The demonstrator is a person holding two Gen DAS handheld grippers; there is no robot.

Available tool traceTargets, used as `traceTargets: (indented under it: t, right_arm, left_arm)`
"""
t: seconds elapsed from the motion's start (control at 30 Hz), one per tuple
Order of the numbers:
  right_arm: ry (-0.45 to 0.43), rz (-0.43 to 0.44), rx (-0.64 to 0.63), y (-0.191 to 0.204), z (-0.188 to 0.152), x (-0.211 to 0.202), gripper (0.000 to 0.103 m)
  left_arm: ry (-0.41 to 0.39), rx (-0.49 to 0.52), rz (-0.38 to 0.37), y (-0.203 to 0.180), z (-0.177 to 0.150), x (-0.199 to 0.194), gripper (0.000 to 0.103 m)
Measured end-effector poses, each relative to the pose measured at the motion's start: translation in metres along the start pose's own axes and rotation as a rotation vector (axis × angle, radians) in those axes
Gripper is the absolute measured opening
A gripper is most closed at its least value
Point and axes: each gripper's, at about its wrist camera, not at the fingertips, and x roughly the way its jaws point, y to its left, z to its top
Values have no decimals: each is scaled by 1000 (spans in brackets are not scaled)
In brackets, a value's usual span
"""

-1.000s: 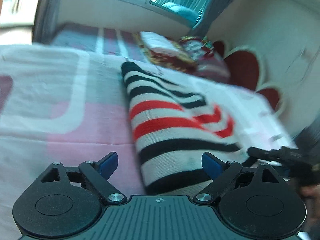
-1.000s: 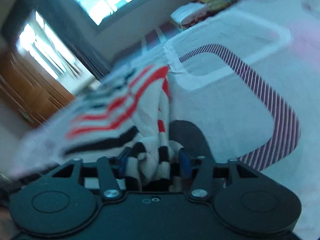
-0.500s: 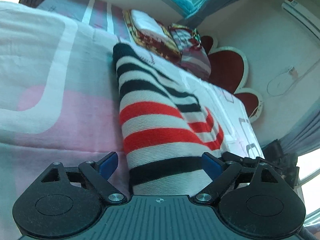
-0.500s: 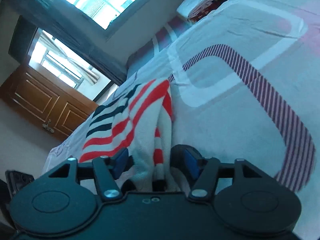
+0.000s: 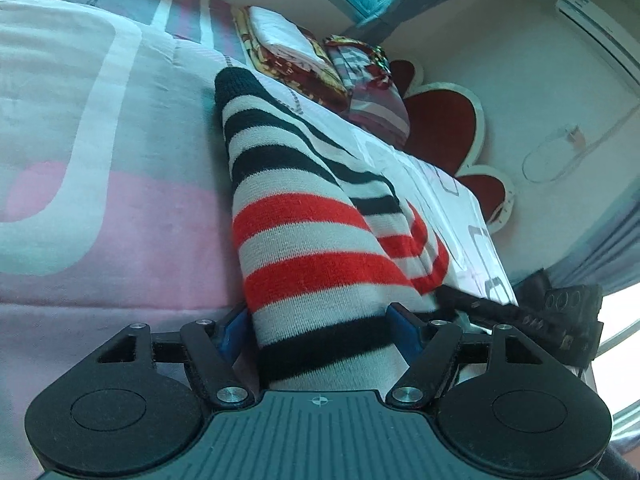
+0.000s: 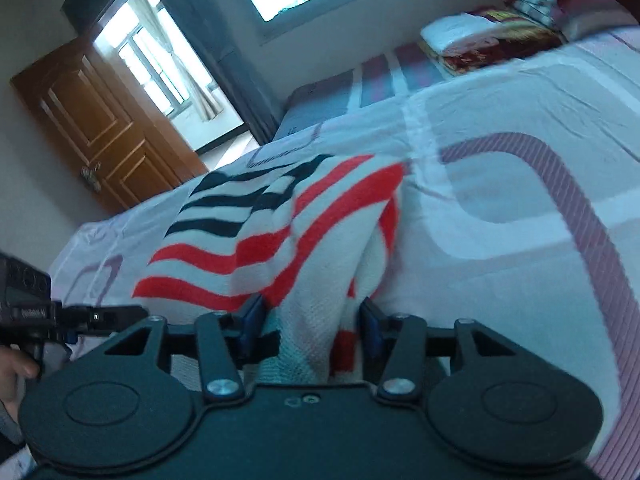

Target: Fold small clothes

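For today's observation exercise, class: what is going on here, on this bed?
A person is folding a striped knit garment on a bed, working a hand-held gripper in each hand. The left gripper has its fingers on either side of one end of it. The right gripper has bunched fabric between its fingers at the other. The garment lies partly folded.

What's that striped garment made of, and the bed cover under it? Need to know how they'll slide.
Striped garment: looks like a thick knit, probably wool or acrylic; ribbed loops and a fuzzy matte surface show on the red, black and white bands. Bed cover: seems a thin woven printed sheet, cotton-like, matte, with fine creases. Exact fibres can't be told from the pictures.
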Motion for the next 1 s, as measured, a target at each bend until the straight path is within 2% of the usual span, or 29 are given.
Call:
traceTargets:
  t: [0.03, 0.13, 0.23, 0.37, 0.43, 0.47, 0.5, 0.53, 0.6, 0.7, 1.0]
  right_arm:
    - [0, 25, 33, -8, 1, -2, 59]
    - [59, 96, 152, -34, 0, -7, 62]
    - [119, 221, 282, -59, -7, -4, 62]
    - [170, 267, 287, -44, -2, 20, 58]
    - [183, 234, 193, -23, 1, 32, 58]
    - [185, 213, 157, -16, 3, 34, 56]
    - [185, 198, 144, -13, 4, 35, 46]
    - [180, 188, 136, -12, 3, 34, 40]
    - [158, 185, 108, -9, 0, 31, 37]
    - [119, 176, 92, -2, -2, 21, 35]
    - [62, 174, 1, 42, 8, -6, 35]
  left_arm:
    - [10, 8, -14, 1, 0, -1, 73]
    - [27, 11, -46, 5, -1, -4, 73]
    - [55, -16, -81, 9, 2, 2, 73]
    - [56, -69, -117, 14, 4, 15, 73]
    - [55, -55, -97, 9, 4, 18, 71]
    - [53, -24, -67, 4, 4, 20, 66]
    - [51, 5, -44, -1, 3, 21, 64]
    - [47, 18, -33, -5, 2, 22, 63]
    - [39, 27, -28, -8, 2, 22, 57]
    - [7, 38, -48, -13, 2, 14, 52]
    - [-52, 77, -77, -30, 8, -37, 51]
